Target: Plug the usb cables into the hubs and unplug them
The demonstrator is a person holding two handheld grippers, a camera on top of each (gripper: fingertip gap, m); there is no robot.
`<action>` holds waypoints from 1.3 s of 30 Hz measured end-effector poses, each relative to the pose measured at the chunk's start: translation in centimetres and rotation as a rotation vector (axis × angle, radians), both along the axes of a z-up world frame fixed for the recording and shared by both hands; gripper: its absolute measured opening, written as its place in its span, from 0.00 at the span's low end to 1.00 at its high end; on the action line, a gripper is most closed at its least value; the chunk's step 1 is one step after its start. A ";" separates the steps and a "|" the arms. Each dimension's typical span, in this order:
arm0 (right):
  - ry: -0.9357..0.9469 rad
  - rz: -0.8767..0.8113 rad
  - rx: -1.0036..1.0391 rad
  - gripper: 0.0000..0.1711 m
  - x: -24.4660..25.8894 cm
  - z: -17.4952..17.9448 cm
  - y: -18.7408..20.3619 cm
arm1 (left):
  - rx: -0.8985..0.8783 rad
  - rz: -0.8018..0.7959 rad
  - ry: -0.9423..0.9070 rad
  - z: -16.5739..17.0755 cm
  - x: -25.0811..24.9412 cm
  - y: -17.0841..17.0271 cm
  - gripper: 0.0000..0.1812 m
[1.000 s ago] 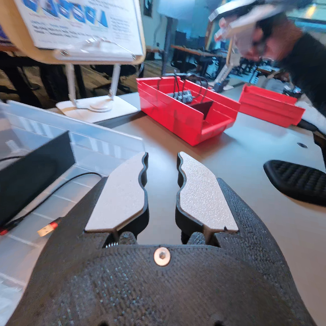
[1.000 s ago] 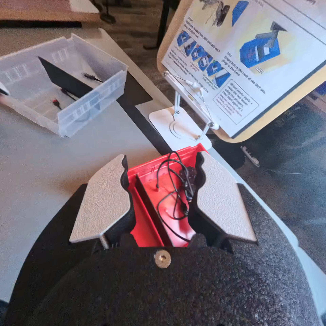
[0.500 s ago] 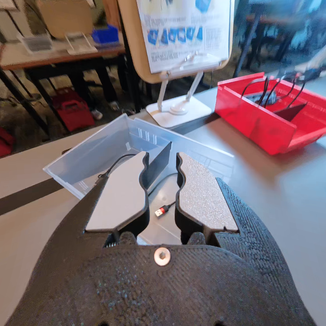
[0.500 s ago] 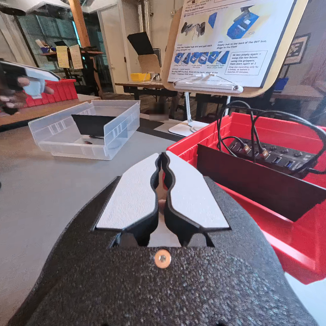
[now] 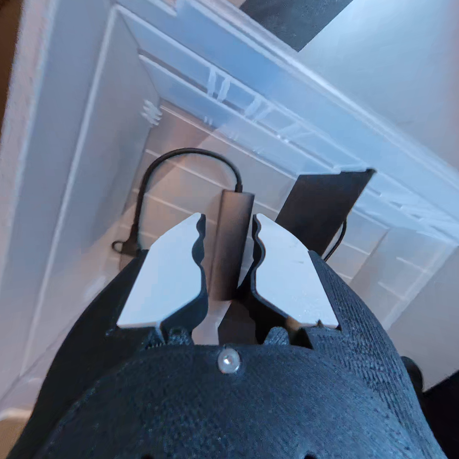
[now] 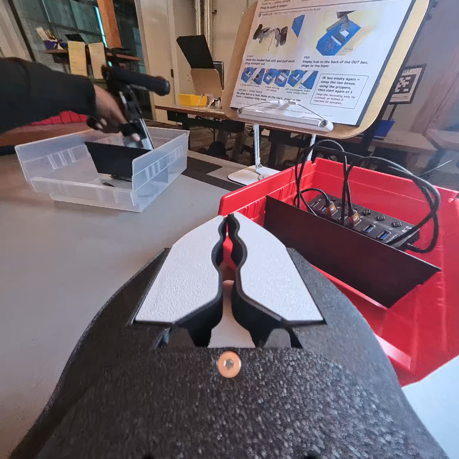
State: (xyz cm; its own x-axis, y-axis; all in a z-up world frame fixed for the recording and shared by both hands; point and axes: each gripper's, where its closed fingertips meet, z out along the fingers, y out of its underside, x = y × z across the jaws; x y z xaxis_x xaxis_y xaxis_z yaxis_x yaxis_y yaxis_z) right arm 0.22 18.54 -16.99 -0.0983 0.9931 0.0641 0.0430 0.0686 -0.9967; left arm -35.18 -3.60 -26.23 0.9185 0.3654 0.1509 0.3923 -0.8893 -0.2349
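Observation:
My left gripper (image 5: 228,218) points down into the clear plastic bin (image 5: 248,99). Its open jaws stand astride a black USB hub (image 5: 231,238) on the bin floor. The hub's black cable (image 5: 188,151) loops from its far end round to the left. My right gripper (image 6: 226,218) is shut and empty, low over the grey table beside the red bin (image 6: 248,198). A second black hub (image 6: 367,223) lies in that bin with looping black cables (image 6: 347,178) plugged in. The right wrist view also shows the left gripper (image 6: 139,134) held by a hand inside the clear bin (image 6: 74,159).
Black divider plates stand in the clear bin (image 5: 320,211) and the red bin (image 6: 335,250). An instruction board (image 6: 310,62) on a white stand (image 6: 248,176) is behind the bins. Bare grey table (image 6: 99,248) lies between the two bins. Spacing between my two grippers at the tips: around 45 centimetres. Measured from the fingertips, the black USB hub (image 5: 231,238) is 4 centimetres or so from the left gripper and 45 centimetres from the right.
My left gripper swung left from the table and dropped into the clear bin, jaws now around the hub. My right gripper shut and came down from above the red bin to beside it.

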 end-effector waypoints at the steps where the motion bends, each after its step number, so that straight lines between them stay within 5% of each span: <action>1: -0.003 0.007 0.008 0.00 0.0 -0.1 -0.1 | -0.005 0.011 -0.021 -0.6 0.0 0.5 0.20; 5: -0.032 0.044 0.024 0.00 -0.3 -0.9 -0.6 | -0.084 0.022 -0.093 -3.2 0.7 1.1 0.24; 15: -0.032 0.076 0.077 0.00 -0.1 -0.8 -1.3 | -0.229 -0.030 0.070 -2.8 -1.0 -1.0 0.17; 22: -0.003 0.091 0.088 0.00 0.3 -0.2 -1.7 | 0.117 -0.041 0.266 9.9 0.5 0.1 0.17; 26: -0.011 0.119 0.107 0.00 0.2 -0.5 -2.7 | 0.380 -0.135 0.351 17.7 5.9 1.0 0.17; 30: -0.016 0.187 0.109 0.04 0.2 -0.8 -4.6 | 0.715 -0.269 0.276 21.6 15.1 2.7 0.17; 35: -0.050 0.363 0.130 0.19 0.8 -1.9 -9.6 | 0.983 -0.449 -0.011 19.3 28.4 4.0 0.17; 39: -0.136 0.708 0.020 0.30 3.1 -2.2 -16.3 | 1.007 -0.557 -0.219 14.1 35.2 4.6 0.17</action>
